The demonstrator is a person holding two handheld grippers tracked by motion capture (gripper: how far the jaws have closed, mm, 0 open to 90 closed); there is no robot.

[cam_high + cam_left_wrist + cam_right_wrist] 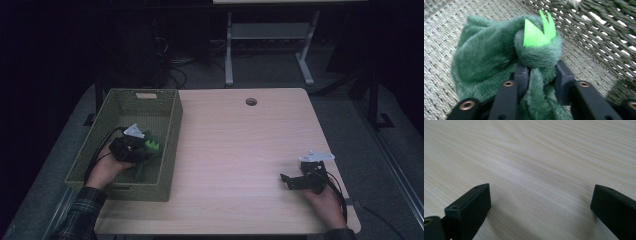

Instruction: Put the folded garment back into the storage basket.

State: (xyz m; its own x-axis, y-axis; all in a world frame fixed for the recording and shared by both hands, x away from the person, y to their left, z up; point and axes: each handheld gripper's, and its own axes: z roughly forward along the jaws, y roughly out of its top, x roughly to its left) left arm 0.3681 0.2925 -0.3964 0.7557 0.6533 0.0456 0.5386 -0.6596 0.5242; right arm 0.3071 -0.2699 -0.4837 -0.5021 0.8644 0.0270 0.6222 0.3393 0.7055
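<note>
1. The green plush toy [499, 57] lies on the woven floor of the olive basket [170, 107], at the left of the high view. In the left gripper view its bright green felt spikes [537, 33] sit upper centre, close to the basket's far wall at the upper right of that frame.

2. The left gripper [131, 148] is down inside the basket with a fold of the toy's fur between its two black jaws. The jaws stand partly apart and the fur bulges between and over them — I cannot tell whether the pads are pressing or have let go.

3. The right gripper [295, 181] rests at the lower right of the high view, on the bare table [240, 140], well apart from the basket. Its jaws stand wide open with nothing between them.

4. Judged from this, the toy is being set down in the basket.

5. What could go wrong:
   - Long fur may snag on a jaw's edge, so lifting the hand would drag the toy back up — or tip it over the rim.
   - The gripper sits close to the near wall; a careless pull-out could catch the weave and shift the light basket toward the table's left edge.
   - The trailing cable lies over the basket's rim and could hook it.
</note>
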